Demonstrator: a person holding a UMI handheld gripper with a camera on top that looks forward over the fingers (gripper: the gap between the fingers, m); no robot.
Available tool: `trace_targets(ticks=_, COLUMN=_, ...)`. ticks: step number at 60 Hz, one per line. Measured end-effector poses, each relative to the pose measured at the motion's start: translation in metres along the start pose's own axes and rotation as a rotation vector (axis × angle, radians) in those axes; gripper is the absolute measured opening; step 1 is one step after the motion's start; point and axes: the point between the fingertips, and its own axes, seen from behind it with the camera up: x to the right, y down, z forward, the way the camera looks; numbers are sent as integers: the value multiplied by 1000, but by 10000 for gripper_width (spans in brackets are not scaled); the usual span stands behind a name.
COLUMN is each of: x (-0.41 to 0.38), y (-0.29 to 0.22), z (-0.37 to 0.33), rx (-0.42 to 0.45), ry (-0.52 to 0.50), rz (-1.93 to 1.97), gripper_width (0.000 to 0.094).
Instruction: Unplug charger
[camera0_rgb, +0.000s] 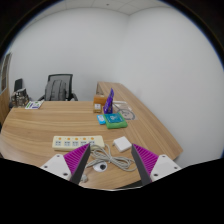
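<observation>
A white charger block (122, 144) lies flat on the wooden table (50, 125), just ahead of my right finger. Its white cable (100, 163) runs in loops back between my fingers, with a small round end (100, 178) lying near the left one. A cream power strip (76, 143) lies to the left of the charger, beyond my left finger. The charger looks apart from the strip. My gripper (111, 167) is open, low over the table, its purple pads (73, 160) spread either side of the cable and holding nothing.
Further along the table stand a teal box (114, 121), a purple upright object (109, 100) and a small orange item (98, 104). A black office chair (60, 88) stands behind the table by the white wall. Papers (34, 104) lie far left.
</observation>
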Motion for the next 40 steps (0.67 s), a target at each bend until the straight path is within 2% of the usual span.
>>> trace_targets(ticks=9, x=-39, y=-1, z=-78, rx=10, ry=-27, rz=10, gripper_width=856)
trace_targets(ticks=18, x=-62, y=-5, z=-121, rx=40, ry=-26, rz=-25, gripper_width=859)
trace_targets(ticks=40, x=-93, y=-11, z=-159, rx=72, ry=-47, rz=-66, gripper_width=856)
